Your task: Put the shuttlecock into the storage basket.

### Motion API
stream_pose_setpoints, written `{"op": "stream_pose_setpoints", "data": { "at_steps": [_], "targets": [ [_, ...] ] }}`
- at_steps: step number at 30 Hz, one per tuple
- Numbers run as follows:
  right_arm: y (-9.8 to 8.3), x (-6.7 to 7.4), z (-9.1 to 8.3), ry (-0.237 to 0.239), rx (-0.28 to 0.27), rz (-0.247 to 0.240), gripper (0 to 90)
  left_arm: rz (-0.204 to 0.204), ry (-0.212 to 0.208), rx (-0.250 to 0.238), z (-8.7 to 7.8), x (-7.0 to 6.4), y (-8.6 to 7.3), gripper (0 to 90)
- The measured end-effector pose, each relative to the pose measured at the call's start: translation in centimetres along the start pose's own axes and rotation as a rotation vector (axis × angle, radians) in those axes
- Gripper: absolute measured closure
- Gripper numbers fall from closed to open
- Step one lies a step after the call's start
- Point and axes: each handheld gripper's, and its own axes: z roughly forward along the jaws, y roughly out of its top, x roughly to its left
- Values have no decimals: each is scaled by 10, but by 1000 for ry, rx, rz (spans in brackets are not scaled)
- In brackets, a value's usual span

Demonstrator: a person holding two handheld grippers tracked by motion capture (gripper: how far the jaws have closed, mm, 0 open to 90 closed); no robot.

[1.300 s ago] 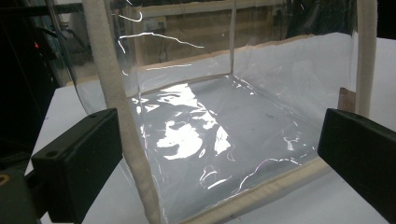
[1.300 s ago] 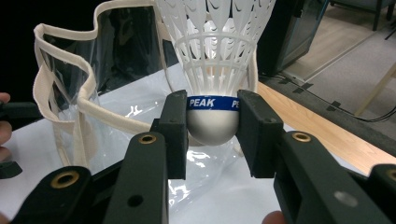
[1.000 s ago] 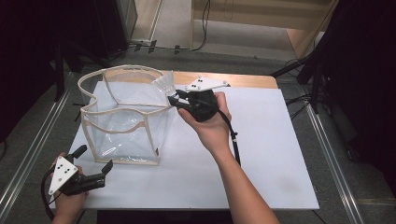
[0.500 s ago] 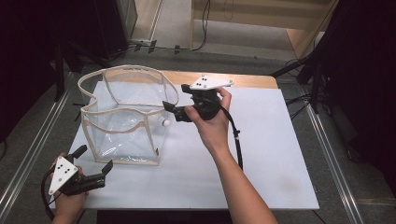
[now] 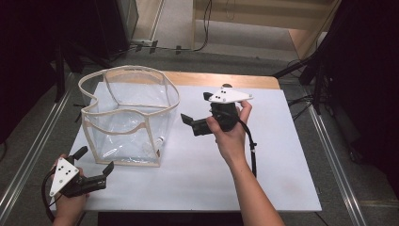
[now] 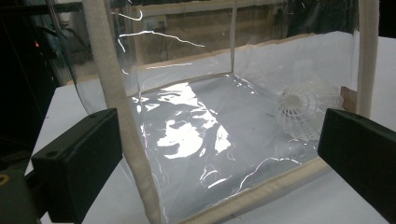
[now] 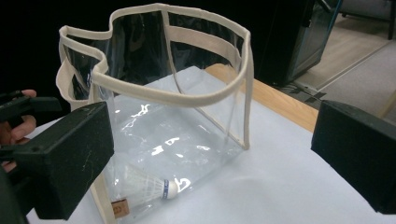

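A clear plastic bag (image 5: 127, 117) with beige trim stands open on the left half of the white table (image 5: 282, 165). A white shuttlecock (image 5: 160, 141) lies inside it, in the bottom corner nearest my right hand; it is the shuttlecock (image 7: 152, 186) in the right gripper view and the shuttlecock (image 6: 306, 109) in the left gripper view. My right gripper (image 5: 196, 108) hovers just right of the bag, pointing at it. Its jaws have just been opening and nothing is between them. My left gripper (image 5: 95, 160) rests open by the bag's near left corner.
The table's wooden back edge (image 5: 226, 80) runs behind the bag. Metal rails (image 5: 329, 141) flank the table on the floor. The white surface right of and in front of my right hand is bare.
My right gripper has drawn back from the bag's rim toward the right and its jaws have spread apart. My left gripper has stayed put.
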Motion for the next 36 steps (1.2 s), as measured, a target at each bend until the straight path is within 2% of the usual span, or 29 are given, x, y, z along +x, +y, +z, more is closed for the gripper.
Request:
{"op": "stream_pose_setpoints", "data": {
  "at_steps": [20,36],
  "targets": [
    [-38,-13,-26,-19,-12,13,0,4,1,1,0,-1,0,3],
    [-60,-26,-46,-57,-23,33,0,6,2,1,0,-1,0,3]
  ]
}}
